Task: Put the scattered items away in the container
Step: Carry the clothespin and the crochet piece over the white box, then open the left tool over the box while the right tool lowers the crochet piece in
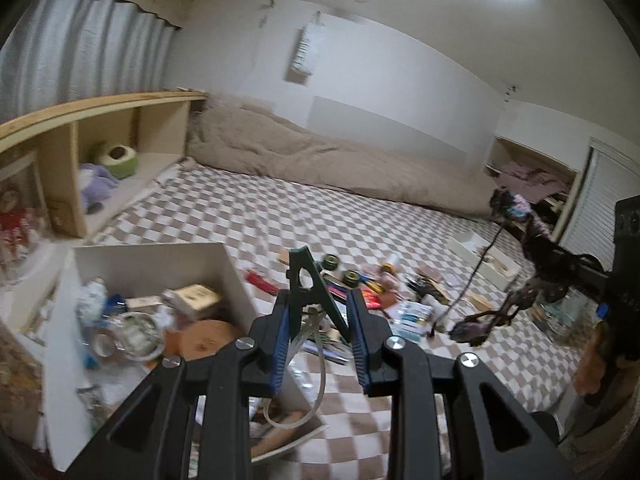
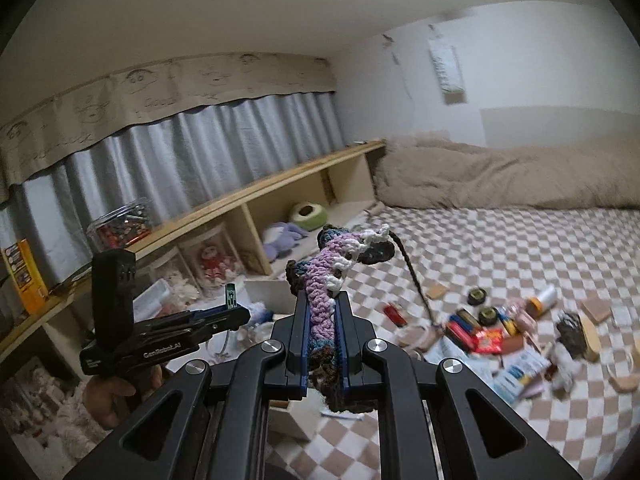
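My left gripper [image 1: 319,300] is shut on a dark green triangular plastic piece [image 1: 310,280] with a pale cord hanging from it, held beside the right rim of the white box [image 1: 168,256], which holds several items. My right gripper [image 2: 322,312] is shut on a crocheted pink, white and dark yarn piece [image 2: 332,264] with a dark cord trailing down, held in the air above the checkered bed. It also shows at the right of the left wrist view [image 1: 516,208]. The left gripper shows in the right wrist view [image 2: 236,312] above the box.
Scattered small items [image 1: 384,284] lie on the checkered bedspread [image 1: 280,208]: tins, packets, a bottle, papers, wooden pieces [image 2: 592,332]. A wooden shelf [image 2: 248,196] with soft toys runs along the left. A beige duvet [image 2: 500,176] lies at the back.
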Demonstrator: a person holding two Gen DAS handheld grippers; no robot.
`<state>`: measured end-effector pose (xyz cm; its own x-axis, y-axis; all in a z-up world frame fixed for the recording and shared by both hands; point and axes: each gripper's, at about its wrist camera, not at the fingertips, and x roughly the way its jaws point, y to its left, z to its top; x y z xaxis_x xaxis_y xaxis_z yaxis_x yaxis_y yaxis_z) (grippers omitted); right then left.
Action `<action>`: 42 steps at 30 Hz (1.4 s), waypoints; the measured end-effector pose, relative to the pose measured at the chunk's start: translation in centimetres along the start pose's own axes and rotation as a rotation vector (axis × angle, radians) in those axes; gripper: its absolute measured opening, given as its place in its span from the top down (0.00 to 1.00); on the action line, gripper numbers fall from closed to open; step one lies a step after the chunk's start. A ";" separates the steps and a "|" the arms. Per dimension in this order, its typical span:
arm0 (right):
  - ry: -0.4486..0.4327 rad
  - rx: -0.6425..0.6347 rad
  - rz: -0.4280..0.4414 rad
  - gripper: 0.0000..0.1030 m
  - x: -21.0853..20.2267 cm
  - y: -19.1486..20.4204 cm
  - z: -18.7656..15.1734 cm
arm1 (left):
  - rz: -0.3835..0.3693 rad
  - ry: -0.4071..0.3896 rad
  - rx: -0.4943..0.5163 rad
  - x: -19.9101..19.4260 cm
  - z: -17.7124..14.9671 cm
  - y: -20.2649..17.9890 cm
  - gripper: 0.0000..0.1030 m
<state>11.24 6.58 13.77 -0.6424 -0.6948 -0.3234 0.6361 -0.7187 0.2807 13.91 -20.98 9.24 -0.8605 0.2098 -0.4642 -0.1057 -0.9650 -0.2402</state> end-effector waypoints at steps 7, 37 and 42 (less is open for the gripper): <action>-0.010 -0.059 0.076 0.89 2.0 3.3 2.2 | 0.068 0.015 -0.023 -0.9 -0.6 3.8 0.73; 0.108 -0.146 0.279 0.88 10.0 11.0 3.6 | 0.257 0.231 -0.082 1.4 -8.1 12.5 0.71; 0.140 -0.171 0.305 0.88 11.2 12.5 3.0 | 0.258 0.211 -0.087 0.8 -8.3 12.6 0.34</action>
<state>10.77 -10.29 16.35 -0.3549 -0.8578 -0.3718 0.8591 -0.4561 0.2322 16.00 -31.70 -1.26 -0.7305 -0.0030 -0.6829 0.1530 -0.9753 -0.1594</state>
